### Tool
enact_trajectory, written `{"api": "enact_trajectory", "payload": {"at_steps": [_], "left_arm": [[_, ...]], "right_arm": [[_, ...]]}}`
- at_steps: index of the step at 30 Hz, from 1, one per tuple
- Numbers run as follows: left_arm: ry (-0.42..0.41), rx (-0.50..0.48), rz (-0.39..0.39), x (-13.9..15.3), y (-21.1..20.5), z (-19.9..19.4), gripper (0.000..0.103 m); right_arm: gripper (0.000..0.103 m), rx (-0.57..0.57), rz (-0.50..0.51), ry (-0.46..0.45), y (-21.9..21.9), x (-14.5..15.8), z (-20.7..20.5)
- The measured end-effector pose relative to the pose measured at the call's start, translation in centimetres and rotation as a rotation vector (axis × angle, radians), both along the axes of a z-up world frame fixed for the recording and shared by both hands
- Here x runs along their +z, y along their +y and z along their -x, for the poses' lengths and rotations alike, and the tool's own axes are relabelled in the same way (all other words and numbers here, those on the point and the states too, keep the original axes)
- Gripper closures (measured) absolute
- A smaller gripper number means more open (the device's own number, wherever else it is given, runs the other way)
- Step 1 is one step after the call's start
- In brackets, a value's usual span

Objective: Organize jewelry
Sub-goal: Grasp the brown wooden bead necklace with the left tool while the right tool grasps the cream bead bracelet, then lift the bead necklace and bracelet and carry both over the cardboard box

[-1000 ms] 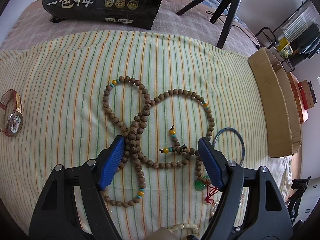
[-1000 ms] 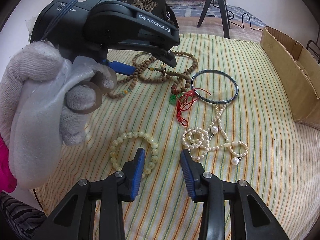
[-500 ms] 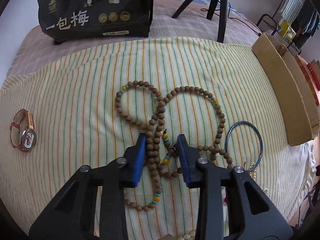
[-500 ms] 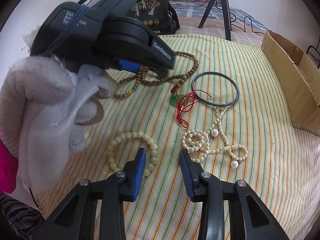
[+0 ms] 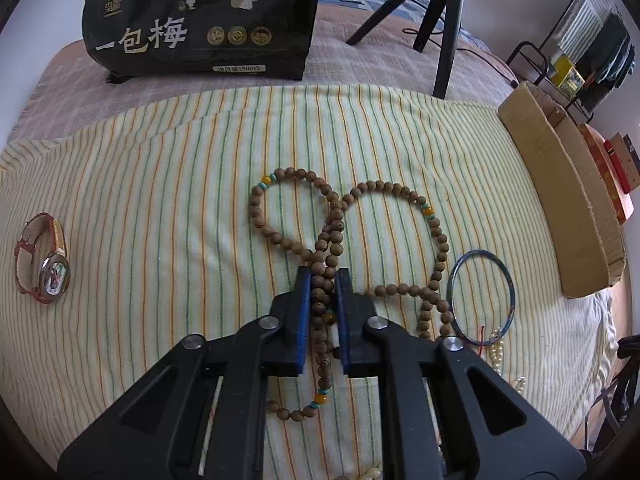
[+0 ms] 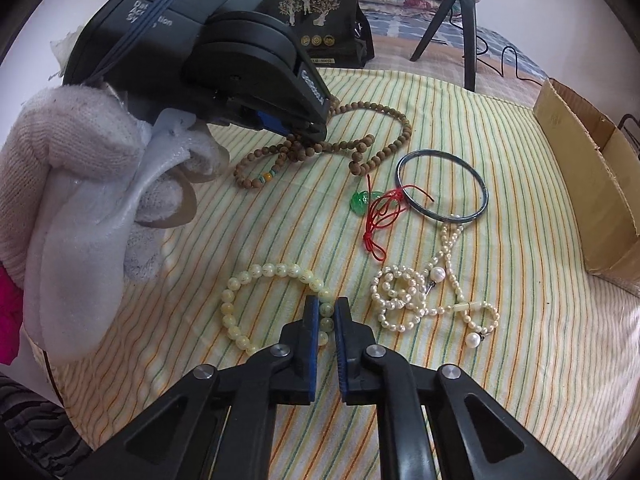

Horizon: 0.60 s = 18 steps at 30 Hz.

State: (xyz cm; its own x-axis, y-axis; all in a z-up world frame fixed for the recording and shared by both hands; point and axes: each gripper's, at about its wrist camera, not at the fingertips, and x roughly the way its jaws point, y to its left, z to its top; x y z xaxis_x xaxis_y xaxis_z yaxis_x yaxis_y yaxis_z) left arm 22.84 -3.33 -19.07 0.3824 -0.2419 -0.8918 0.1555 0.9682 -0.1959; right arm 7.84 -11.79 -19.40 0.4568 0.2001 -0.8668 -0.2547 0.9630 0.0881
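Observation:
A long brown wooden bead necklace [image 5: 400, 190] lies looped on the striped cloth. My left gripper [image 5: 323, 276] is shut on its bunched middle strands; it shows in the right wrist view [image 6: 304, 130] over the same necklace [image 6: 376, 120]. My right gripper [image 6: 326, 306] is shut on the near side of a pale cream bead bracelet [image 6: 256, 272]. A dark blue bangle [image 6: 442, 186], a green pendant on red cord [image 6: 362, 200] and a pearl strand [image 6: 424, 292] lie to the right. A red-strapped watch [image 5: 44, 258] lies far left.
A cardboard box [image 5: 560, 208] stands along the cloth's right edge, also in the right wrist view [image 6: 588, 176]. A black printed bag [image 5: 200, 20] and a tripod [image 5: 444, 20] stand at the back. The gloved hand [image 6: 80, 200] holding the left gripper fills the right view's left side.
Both grippers went from open to shut. The left moved forward and closed on the wooden bead strands. The right closed on the cream bracelet.

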Motion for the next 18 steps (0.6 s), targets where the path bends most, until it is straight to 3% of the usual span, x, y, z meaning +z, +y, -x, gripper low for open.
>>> {"api": "enact_trajectory", "payload": {"at_steps": [18], "left_arm": [[-0.116,0.067,0.111,6.4,3.3,1.3,0.099]], "right_arm": [[0.098,-0.017,-0.087,-0.086,-0.9,4.8,0.8]]}}
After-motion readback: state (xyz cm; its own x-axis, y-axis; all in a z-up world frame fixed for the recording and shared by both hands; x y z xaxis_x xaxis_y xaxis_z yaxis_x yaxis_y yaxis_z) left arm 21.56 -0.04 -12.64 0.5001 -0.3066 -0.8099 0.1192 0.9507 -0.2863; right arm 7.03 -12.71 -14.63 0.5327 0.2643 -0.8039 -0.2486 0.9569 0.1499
